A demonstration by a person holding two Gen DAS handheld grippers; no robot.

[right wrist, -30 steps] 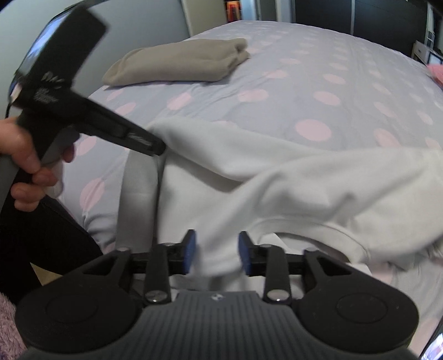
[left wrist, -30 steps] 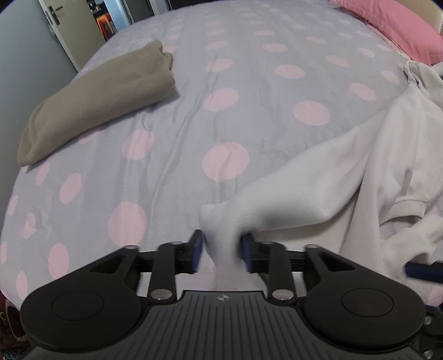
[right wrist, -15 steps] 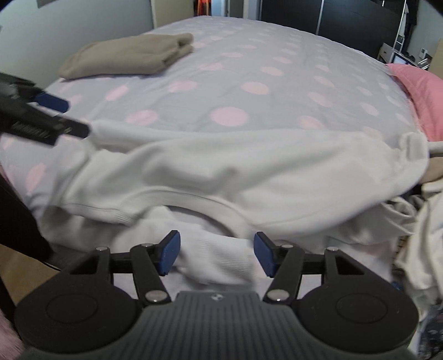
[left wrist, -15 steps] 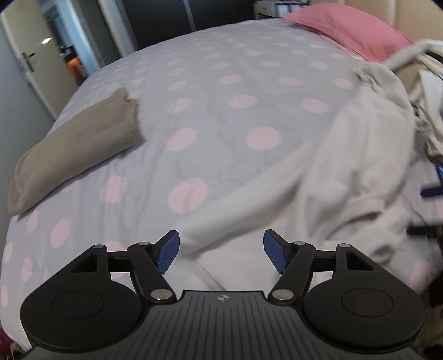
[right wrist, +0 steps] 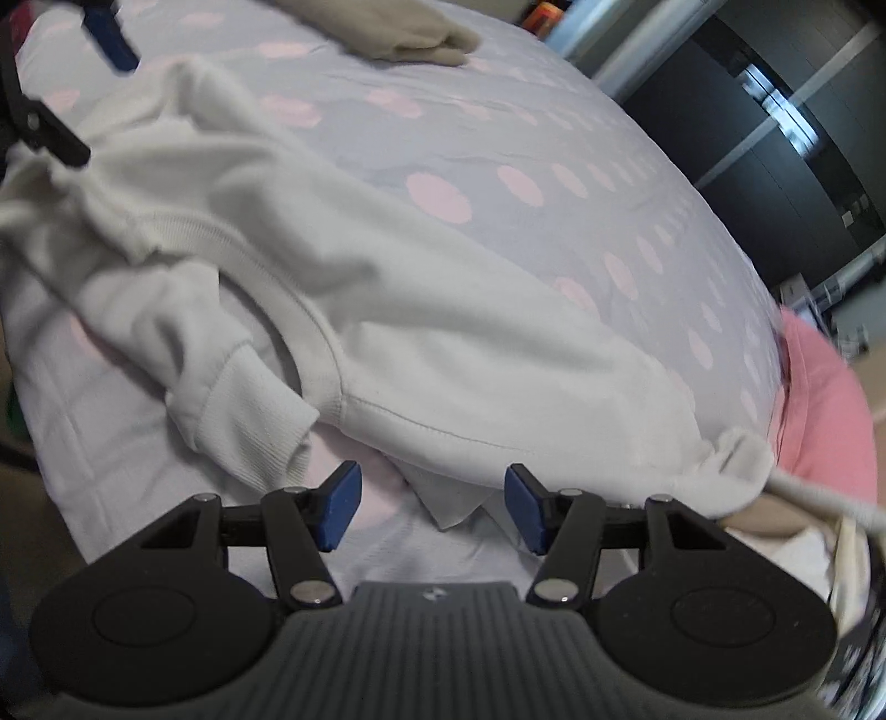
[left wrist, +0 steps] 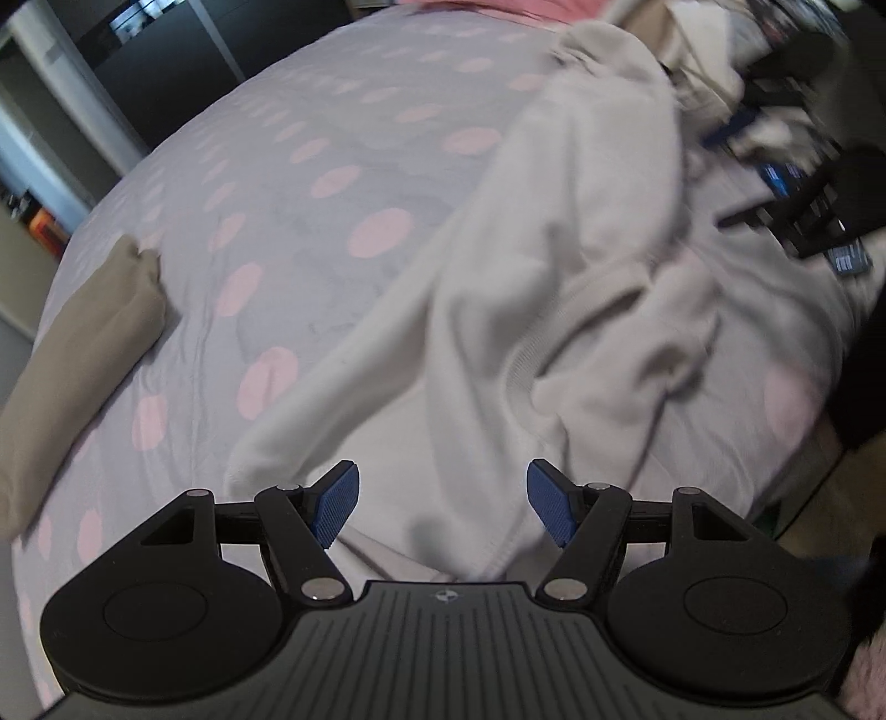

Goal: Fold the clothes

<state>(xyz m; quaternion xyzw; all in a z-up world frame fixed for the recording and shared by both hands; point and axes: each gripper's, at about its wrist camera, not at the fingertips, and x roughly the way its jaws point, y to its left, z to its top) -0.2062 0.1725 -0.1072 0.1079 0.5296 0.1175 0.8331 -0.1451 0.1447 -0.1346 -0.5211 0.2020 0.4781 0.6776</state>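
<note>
A white sweatshirt lies crumpled along the near side of a grey bed with pink dots. My left gripper hangs open over the garment's hem, and its blue pads stand clear of the cloth. In the right wrist view the same sweatshirt spreads out with its ribbed collar and a cuff showing. My right gripper stands open above the lower edge, holding nothing. The other gripper appears at the right edge of the left wrist view and at the top left of the right wrist view.
A folded tan garment rests on the bed's far left side, also visible as tan cloth at the top of the right wrist view. A pink pillow lies at the bed's head. More loose laundry is piled by the right gripper.
Both grippers let go of the white sweatshirt and opened. Both rolled and swung sideways, so the garment now lies loose on the bed under them.
</note>
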